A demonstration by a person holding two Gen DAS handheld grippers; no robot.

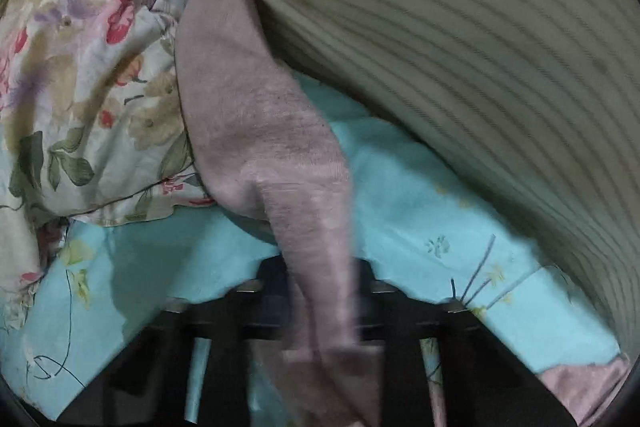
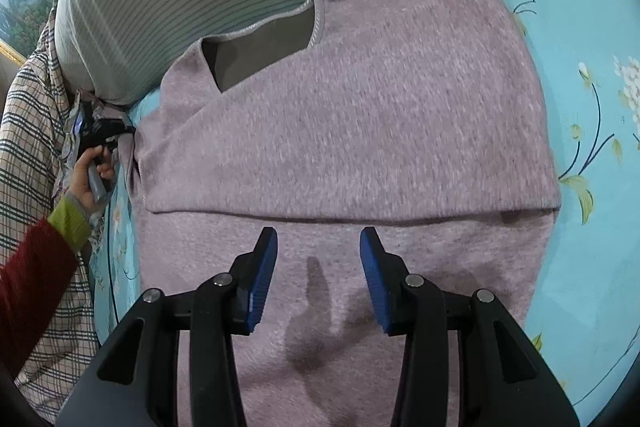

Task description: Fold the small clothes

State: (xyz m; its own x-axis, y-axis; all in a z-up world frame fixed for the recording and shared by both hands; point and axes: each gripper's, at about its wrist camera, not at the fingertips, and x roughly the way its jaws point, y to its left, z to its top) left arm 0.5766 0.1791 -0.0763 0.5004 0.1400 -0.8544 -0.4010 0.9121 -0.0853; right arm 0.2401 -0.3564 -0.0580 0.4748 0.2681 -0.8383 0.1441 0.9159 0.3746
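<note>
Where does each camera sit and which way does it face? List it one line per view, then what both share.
Left wrist: sits on the left gripper, pointing steeply down at a strip of fuzzy mauve knit garment gripped between its dark, blurred fingers, over the turquoise floral bedsheet.
Right wrist: sits on the right gripper, its blue-padded jaws open above the folded garment; at left a hand with a red sleeve holds the other gripper.
Shared: the garment, the sheet, the grey striped pillow.
</note>
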